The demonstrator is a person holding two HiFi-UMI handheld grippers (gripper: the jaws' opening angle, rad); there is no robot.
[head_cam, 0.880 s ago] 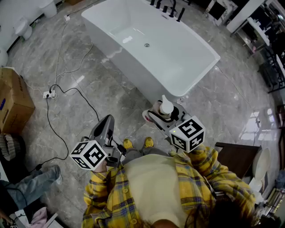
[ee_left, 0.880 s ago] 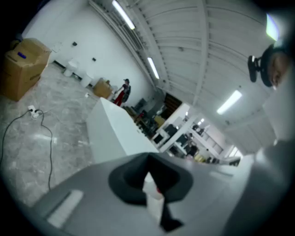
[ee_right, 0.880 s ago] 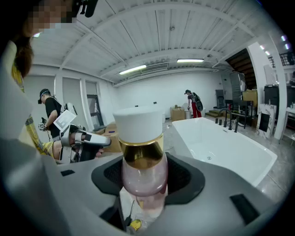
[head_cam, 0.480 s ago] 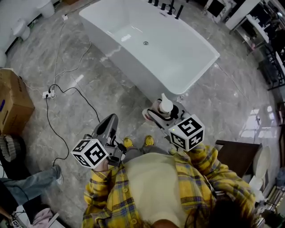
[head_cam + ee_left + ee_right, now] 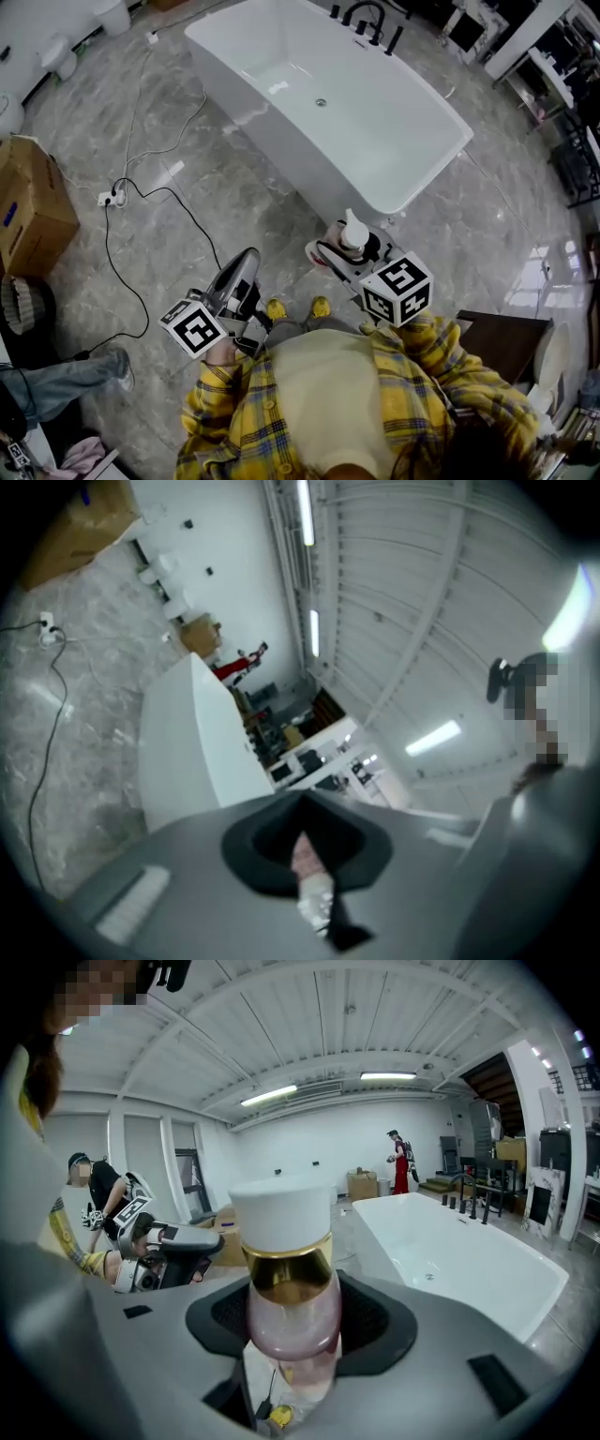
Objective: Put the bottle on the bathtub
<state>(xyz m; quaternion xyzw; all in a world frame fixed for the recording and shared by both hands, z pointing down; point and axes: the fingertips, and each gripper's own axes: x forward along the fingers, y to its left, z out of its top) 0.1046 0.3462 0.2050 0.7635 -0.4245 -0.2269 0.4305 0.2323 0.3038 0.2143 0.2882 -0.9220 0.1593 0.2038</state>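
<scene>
Right gripper (image 5: 349, 255) clamping bottle (image 5: 286, 1307), bathtub (image 5: 281, 150) ahead, cardboard box (image 5: 37, 211) aside

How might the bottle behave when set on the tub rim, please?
The bottle looks glossy and rounded, so it may slip in a loose grip. Tall under a big white cap, it could tip on the narrow tub rim.

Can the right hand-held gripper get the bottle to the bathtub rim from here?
Probably yes: the right hand-held gripper holds the bottle, and only bare floor separates it from the bathtub.
</scene>
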